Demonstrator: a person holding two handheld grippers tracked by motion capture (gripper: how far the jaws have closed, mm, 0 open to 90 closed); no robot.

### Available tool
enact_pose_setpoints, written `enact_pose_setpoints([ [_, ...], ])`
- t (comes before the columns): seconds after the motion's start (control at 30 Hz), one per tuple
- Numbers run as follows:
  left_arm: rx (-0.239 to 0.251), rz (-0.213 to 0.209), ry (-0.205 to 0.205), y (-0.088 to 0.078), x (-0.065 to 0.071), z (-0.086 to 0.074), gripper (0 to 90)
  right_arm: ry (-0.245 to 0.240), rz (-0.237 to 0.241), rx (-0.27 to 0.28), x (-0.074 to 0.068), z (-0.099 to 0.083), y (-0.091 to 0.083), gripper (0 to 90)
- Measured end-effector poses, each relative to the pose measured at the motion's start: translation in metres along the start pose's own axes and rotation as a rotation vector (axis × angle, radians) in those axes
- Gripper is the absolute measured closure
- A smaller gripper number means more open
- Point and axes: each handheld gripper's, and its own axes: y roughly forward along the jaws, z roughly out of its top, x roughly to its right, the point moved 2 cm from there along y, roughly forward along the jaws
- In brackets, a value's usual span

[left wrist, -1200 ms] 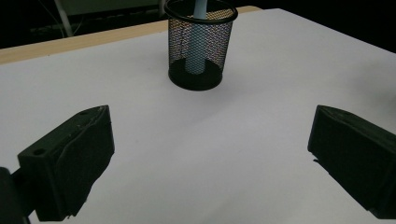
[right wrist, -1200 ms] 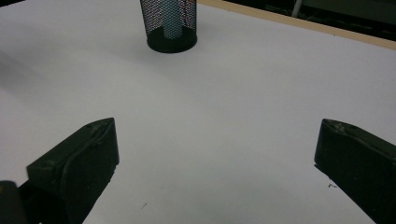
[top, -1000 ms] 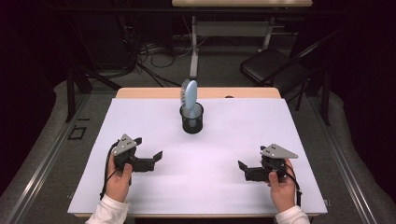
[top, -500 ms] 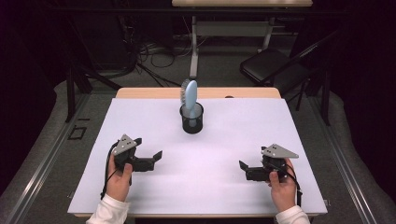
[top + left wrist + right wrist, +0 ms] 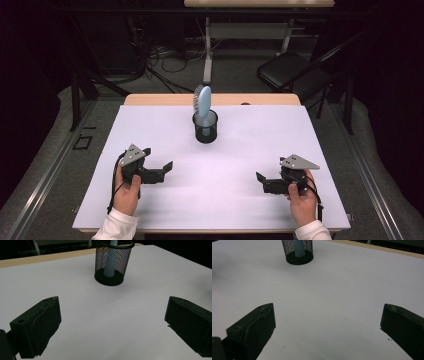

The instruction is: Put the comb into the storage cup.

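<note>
One hairbrush (image 5: 203, 101), one mesh cup (image 5: 205, 127), apparently.

A pale blue plastic hairbrush (image 5: 203, 101) with grey bristles is seen in a black wire-mesh cup (image 5: 205, 126), its weave a fine grid. The white-topped counter (image 5: 240, 200) is edged in light wood at the far side. The black jaws are plain and matt; white sleeves (image 5: 116, 226) are worn.

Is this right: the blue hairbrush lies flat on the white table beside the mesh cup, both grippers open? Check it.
Not quite. The blue hairbrush stands upright inside the mesh cup, as the high view shows. The left gripper and right gripper are indeed open.
</note>
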Motion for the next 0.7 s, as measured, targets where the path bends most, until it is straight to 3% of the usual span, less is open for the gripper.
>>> enact_pose_setpoints([
  [0.7, -0.003, 0.002, 0.000, 0.0001, -0.0007, -0.0010, 0.7, 0.003, -0.002, -0.003, 0.0012, -0.0012, 0.0005, 0.0],
])
